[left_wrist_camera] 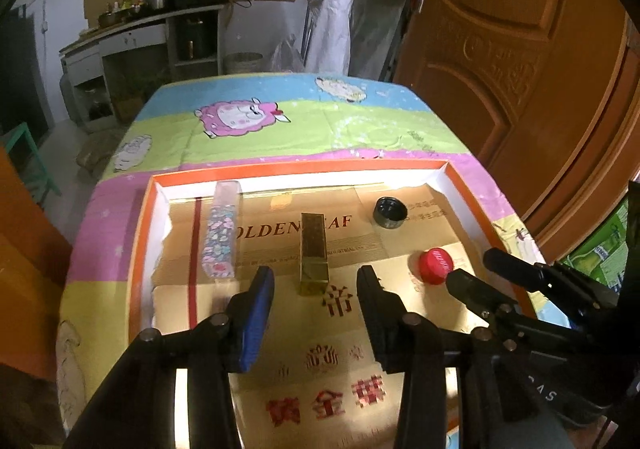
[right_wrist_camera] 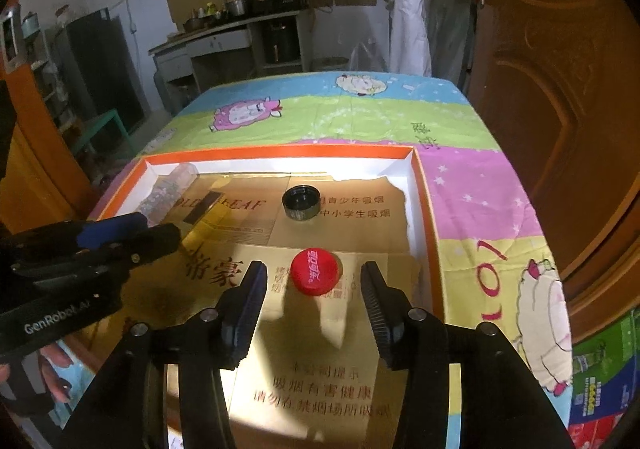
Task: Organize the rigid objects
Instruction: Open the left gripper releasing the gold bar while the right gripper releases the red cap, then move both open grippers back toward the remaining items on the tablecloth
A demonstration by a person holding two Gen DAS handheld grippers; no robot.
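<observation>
A table covered with a cartoon sheep cloth [left_wrist_camera: 256, 137] is seen, with a brown wooden door [left_wrist_camera: 520, 61] close on its right side. On the cloth lies a shallow orange-rimmed box [left_wrist_camera: 140, 241], lined with golden printed cardboard [left_wrist_camera: 320, 349].

Inside the box, a long clear tube with a flower pattern [left_wrist_camera: 222, 233] lies at the left, its long axis pointing toward the far wall. Beside it, in the middle, a golden rectangular bar [left_wrist_camera: 314, 257] is laid in the same direction. A black round lid [right_wrist_camera: 301, 203] rests farther right, and a red bottle cap [right_wrist_camera: 315, 271] is nearer, top side up.

The left gripper [left_wrist_camera: 316, 289] is held with its jaws apart, the near end of the bar between them, untouched. The right gripper [right_wrist_camera: 314, 285] is also parted, with the cap just ahead of its fingertips, not clamped.
</observation>
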